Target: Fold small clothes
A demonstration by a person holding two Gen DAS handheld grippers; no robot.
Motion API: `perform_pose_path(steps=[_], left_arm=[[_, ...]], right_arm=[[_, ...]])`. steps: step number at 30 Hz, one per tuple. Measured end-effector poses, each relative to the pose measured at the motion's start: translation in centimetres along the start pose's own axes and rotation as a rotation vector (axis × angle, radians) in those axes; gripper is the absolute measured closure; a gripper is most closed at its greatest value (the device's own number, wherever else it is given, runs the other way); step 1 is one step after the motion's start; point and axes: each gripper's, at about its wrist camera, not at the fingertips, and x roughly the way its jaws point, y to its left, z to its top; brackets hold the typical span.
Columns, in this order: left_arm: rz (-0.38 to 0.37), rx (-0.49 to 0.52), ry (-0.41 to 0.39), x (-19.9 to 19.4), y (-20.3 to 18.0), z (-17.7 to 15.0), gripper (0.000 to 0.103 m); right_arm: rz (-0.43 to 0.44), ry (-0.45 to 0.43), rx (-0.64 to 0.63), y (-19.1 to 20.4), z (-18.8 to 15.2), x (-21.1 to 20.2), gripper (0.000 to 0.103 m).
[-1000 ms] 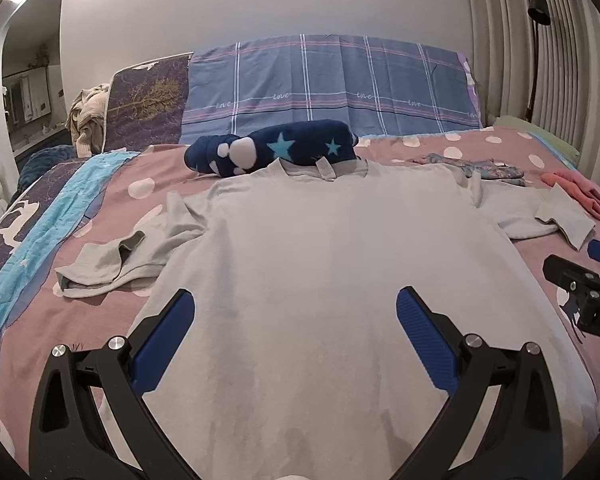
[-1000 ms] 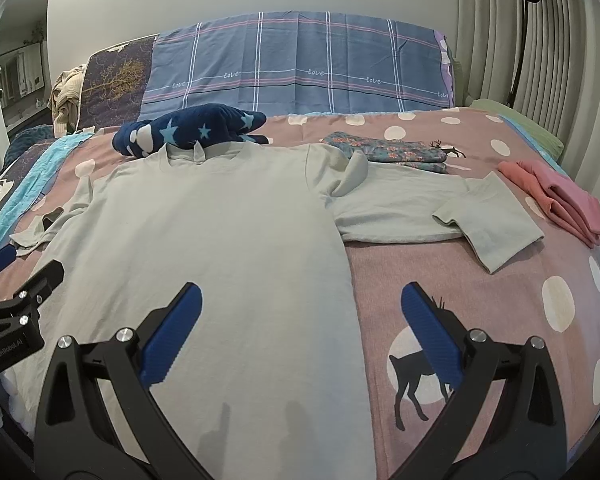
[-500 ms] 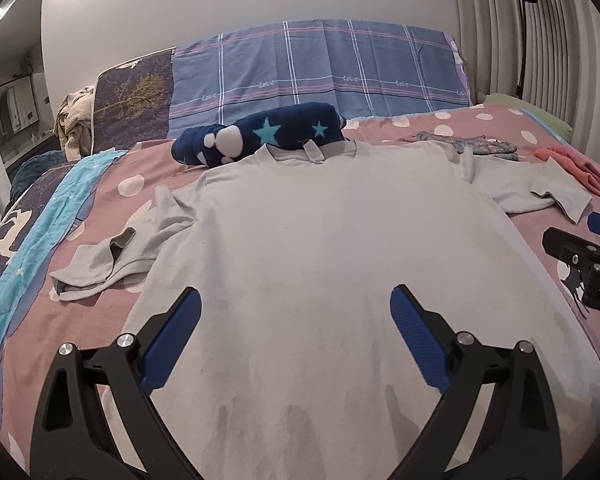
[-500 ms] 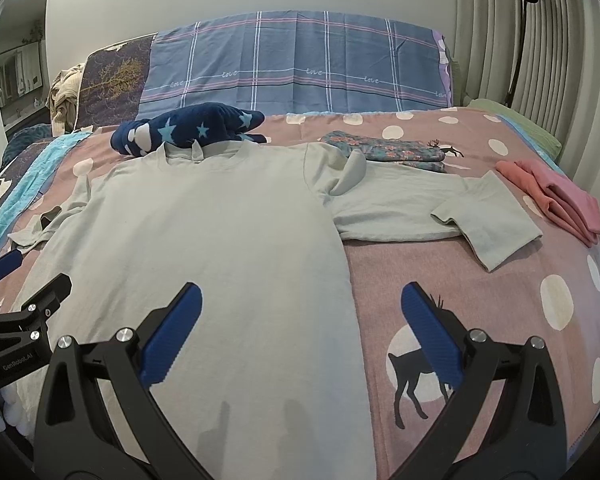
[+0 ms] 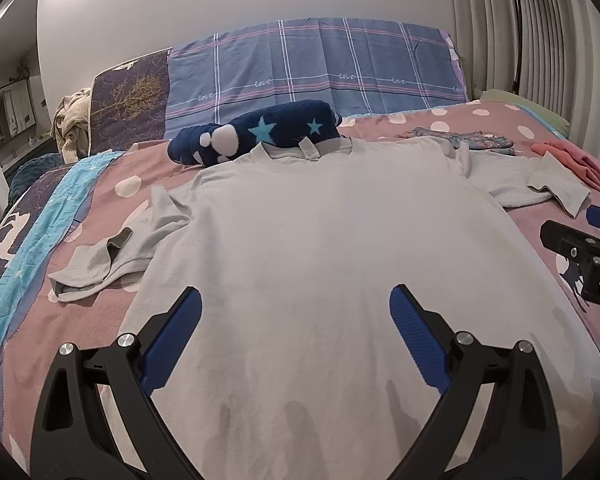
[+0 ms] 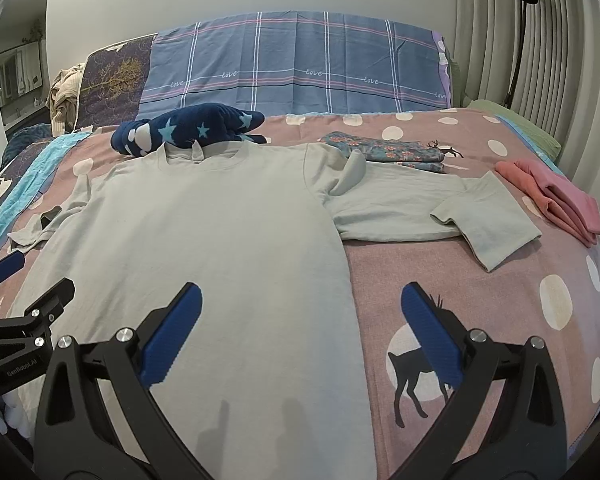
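Note:
A pale grey long-sleeved shirt (image 5: 332, 248) lies spread flat on the bed, collar towards the headboard; it also shows in the right wrist view (image 6: 204, 232). Its left sleeve (image 5: 112, 256) is crumpled and its right sleeve (image 6: 440, 208) is folded back on itself. My left gripper (image 5: 296, 312) is open and empty above the shirt's lower body. My right gripper (image 6: 300, 312) is open and empty, straddling the shirt's right side edge near the hem.
A navy star-patterned plush item (image 5: 260, 132) lies just behind the collar. A folded floral garment (image 6: 384, 152) and a folded pink garment (image 6: 552, 200) lie at the right. The pink dotted bedspread (image 6: 500, 300) covers the bed. Pillows (image 6: 292, 68) stand at the back.
Both grippers stayed open. The left gripper drew back and up slightly, so more of the shirt and headboard shows. The right gripper barely moved.

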Motion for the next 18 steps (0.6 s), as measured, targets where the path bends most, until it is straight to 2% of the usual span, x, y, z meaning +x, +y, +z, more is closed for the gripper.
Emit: perform_pose_path(steps=[18], left_arm=[[-0.013, -0.011, 0.009, 0.32, 0.11, -0.24, 0.007]], right_arm=[[-0.008, 0.005, -0.001, -0.19, 0.07, -0.04, 0.002]])
